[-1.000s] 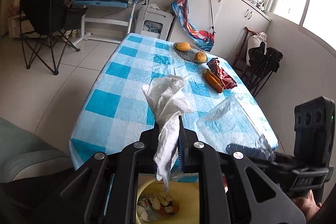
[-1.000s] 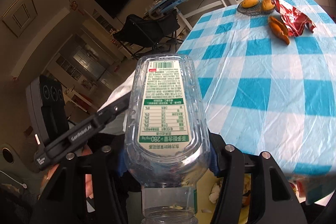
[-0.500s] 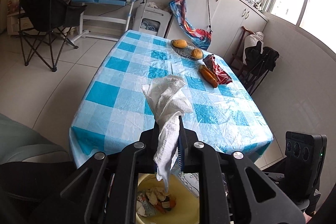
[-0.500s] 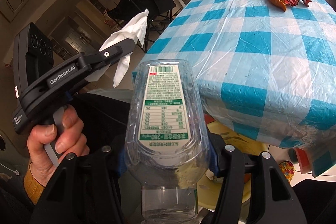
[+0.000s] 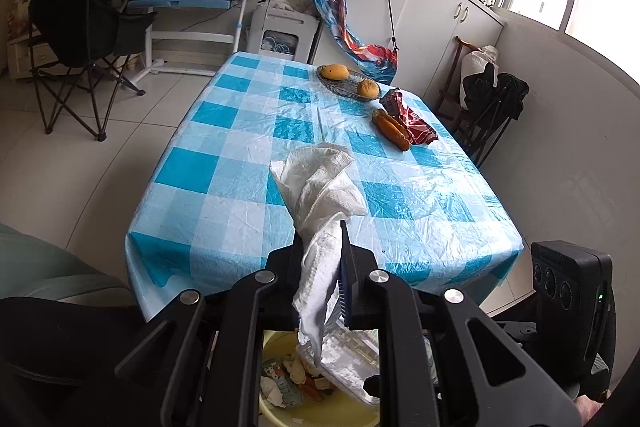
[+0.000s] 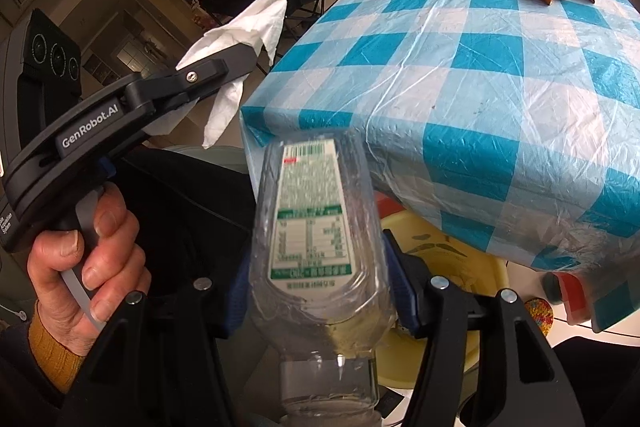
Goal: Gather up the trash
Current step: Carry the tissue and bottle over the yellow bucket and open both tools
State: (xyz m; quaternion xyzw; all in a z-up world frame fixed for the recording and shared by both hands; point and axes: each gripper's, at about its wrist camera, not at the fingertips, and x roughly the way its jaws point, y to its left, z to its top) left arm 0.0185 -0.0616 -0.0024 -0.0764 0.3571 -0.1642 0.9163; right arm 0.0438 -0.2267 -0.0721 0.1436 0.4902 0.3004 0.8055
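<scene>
- The surface (image 5: pixel 256 163), with its blue-and-white checked cloth, now fills only the middle and upper part of my left view; a second ago it ran right down to the jaws. Both hands have pulled back off its near edge, so this reads to me as the drop-off stage.
- The yellow bin (image 6: pixel 452 247) sits on the floor under that near edge. It is at the lower centre of the right view and shows between the linkage at the bottom of the left view, where more of its paper scraps are visible than before.
- My right gripper (image 6: pixel 320 291) has dipped, so the empty plastic bottle (image 6: pixel 316 227) now hangs over the bin rather than over the cloth. The jaws flank it at its wide shoulder, neck towards the camera. It looks blurred, and I can't tell whether the pads press on it or have just let go.
- My left gripper (image 5: pixel 324 267) has hardly moved. Its jaws are clamped on the white paper towel (image 5: pixel 320 195), which droops towards the bin.
- A red wrapper (image 5: pixel 408 115) and a peel (image 5: pixel 390 129) lie far up the cloth at upper right, uncollected, so I judge another trip is needed.
</scene>
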